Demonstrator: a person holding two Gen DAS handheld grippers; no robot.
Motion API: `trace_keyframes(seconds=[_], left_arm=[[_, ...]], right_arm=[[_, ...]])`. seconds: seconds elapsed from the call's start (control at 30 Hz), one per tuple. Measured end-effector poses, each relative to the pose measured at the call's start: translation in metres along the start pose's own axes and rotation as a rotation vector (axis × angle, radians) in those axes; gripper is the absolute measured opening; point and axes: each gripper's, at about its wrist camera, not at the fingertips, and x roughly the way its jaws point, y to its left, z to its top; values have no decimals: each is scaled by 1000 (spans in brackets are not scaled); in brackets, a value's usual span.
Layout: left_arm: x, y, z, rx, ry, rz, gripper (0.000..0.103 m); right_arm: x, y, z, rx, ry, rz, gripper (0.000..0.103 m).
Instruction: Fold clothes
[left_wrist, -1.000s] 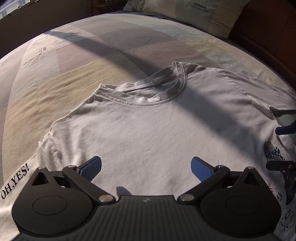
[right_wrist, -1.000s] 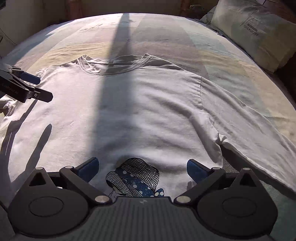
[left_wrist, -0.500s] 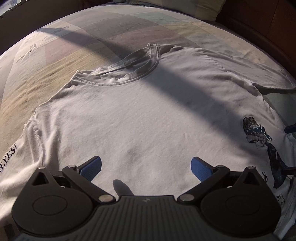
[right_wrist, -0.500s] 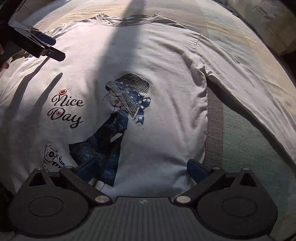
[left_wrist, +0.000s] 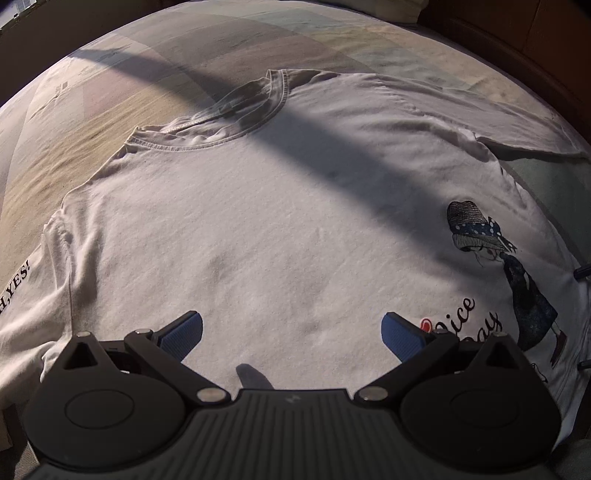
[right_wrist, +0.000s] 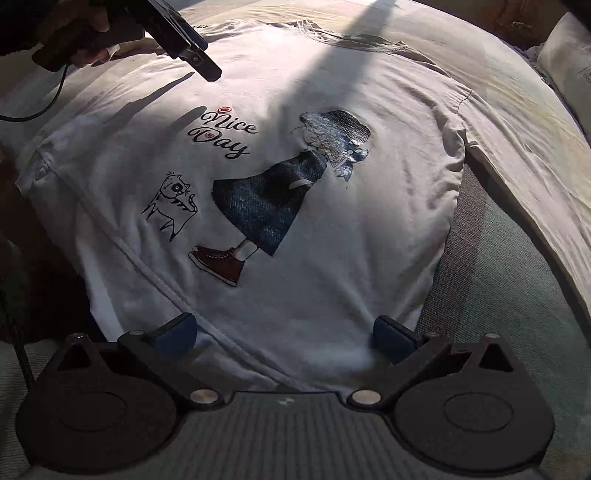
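A white T-shirt lies spread face up on a bed, collar at the far end. Its front carries a girl in a blue dress, the words "Nice Day" and a small cat drawing. My left gripper hovers open over the chest area, nothing between its blue pads. My right gripper is open just above the shirt's bottom hem. In the right wrist view the left gripper shows at the upper left, held by a hand.
The bedspread has pale coloured patches. A pillow lies at the far right. The shirt's right sleeve stretches out over grey-green fabric. The left sleeve bears black lettering. A dark headboard borders the bed.
Both grippers have pulled back toward the shirt's hem, so more of the shirt and its print is in view. Both stayed open.
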Motion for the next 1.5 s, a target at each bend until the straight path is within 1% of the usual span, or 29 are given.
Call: trace_keyframes(seconds=[0.03, 0.07, 0.17, 0.23, 0.27, 0.37, 0.4, 0.47, 0.57, 0.67, 0.77, 0.9, 0.97, 1.03, 1.1, 1.17, 1.23, 1.27, 1.33, 1.37, 1.43, 1.5], left_arm=[[-1, -4, -1, -2, 1, -6, 102], [-2, -10, -1, 3, 3, -13, 102], [-3, -25, -2, 43, 14, -33, 102], [-7, -32, -5, 83, 22, -42, 102], [-9, -35, -7, 98, 32, -39, 102], [-13, -35, -14, 99, 60, -15, 102], [-13, -34, -15, 87, 67, -4, 102], [-11, -32, -14, 52, 73, 8, 102], [-6, -31, -11, 14, 71, 5, 102], [0, -33, -12, 20, 73, -12, 102], [1, -35, -25, 38, 102, -26, 102], [-8, -34, -57, 20, 159, -41, 102], [-16, -36, -66, 22, 171, -56, 102], [-23, -37, -65, 35, 142, -70, 102], [-24, -35, -55, 75, 85, -64, 102], [-17, -30, -41, 103, 33, -53, 102], [-7, -18, -29, 96, -8, -41, 102], [0, -11, -25, 86, -22, -49, 102], [11, 2, -25, 53, -9, -63, 102], [13, 7, -28, 36, -8, -68, 102], [7, 14, -41, 4, -30, -79, 102], [-2, 21, -56, -35, -46, -91, 102]], right_arm=[[-2, 4, 2, -42, 17, -1, 103], [-5, 6, 5, -75, 7, 4, 103], [-1, 7, 9, -103, -32, 51, 103], [6, 5, 3, -101, -16, 49, 103], [2, 4, 0, -97, -24, 48, 103], [-7, 6, -3, -137, 20, 0, 103], [-12, 8, -1, -149, -3, -2, 103], [-17, 15, 8, -172, -78, 46, 103], [-2, 40, 29, -296, -150, 134, 103], [17, 65, 44, -409, -210, 200, 103], [30, 85, 44, -500, -229, 203, 103], [23, 93, 30, -625, -201, 176, 103], [14, 88, 29, -650, -189, 147, 103], [3, 77, 39, -614, -213, 91, 103], [-3, 63, 57, -550, -243, 37, 103], [2, 49, 81, -486, -250, -9, 103], [14, 35, 103, -419, -243, -39, 103], [22, 29, 110, -384, -223, -39, 103], [39, 19, 126, -316, -184, -37, 103], [46, 13, 132, -278, -168, -28, 103], [51, 4, 135, -176, -144, 19, 103], [51, 3, 132, -145, -144, 15, 103]])
